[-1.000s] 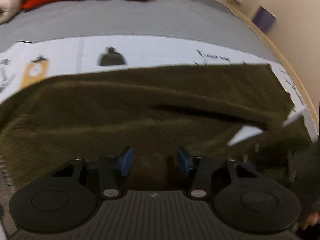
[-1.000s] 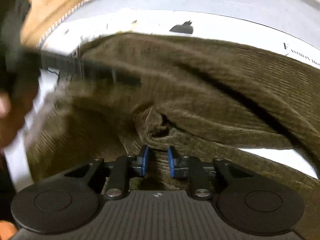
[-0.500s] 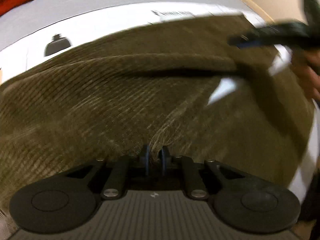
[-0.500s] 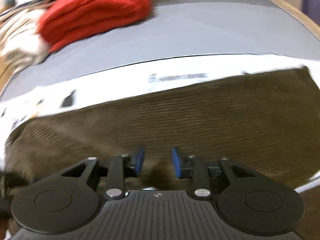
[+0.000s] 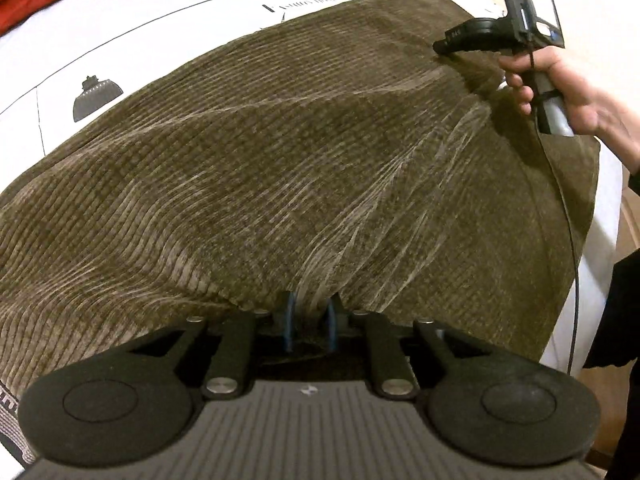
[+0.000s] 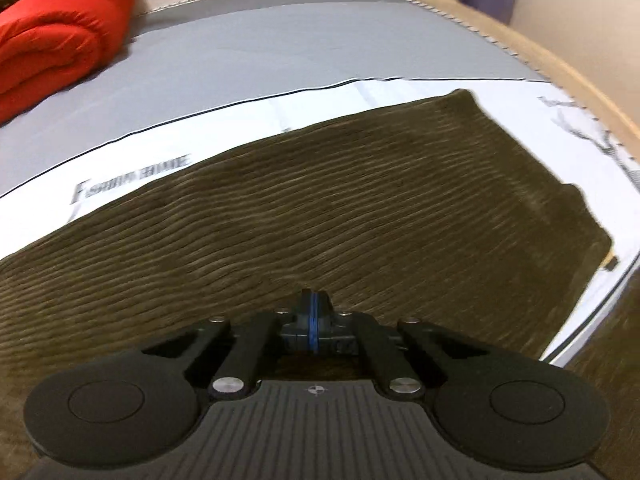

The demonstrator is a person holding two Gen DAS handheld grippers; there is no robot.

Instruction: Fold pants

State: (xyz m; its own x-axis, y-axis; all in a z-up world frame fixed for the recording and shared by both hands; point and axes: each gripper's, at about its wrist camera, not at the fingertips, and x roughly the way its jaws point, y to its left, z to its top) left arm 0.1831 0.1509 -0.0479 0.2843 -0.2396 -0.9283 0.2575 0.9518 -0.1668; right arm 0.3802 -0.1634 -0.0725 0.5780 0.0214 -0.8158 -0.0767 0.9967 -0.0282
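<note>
Olive corduroy pants point(image 5: 280, 152) lie spread over a printed white sheet point(image 5: 160, 32) and fill the centre of the left wrist view. At the bottom centre of that view the left gripper point(image 5: 310, 320) has its blue pads pinched on a bunched near edge of the cloth, with creases fanning from the pinch toward the upper right. There the right gripper point(image 5: 444, 46), held in a hand point(image 5: 568, 92), touches the far corner. In its own view, the right gripper point(image 6: 311, 320) shows its pads pressed together at the bottom centre; whether any cloth is caught between them cannot be told. A red blanket point(image 6: 56, 36) sits at that view's upper left. The step looks like carrying one edge across: both grips would best lift together, keep the edge taut and level, and lay it square on the far edge so the creases flatten.
</note>
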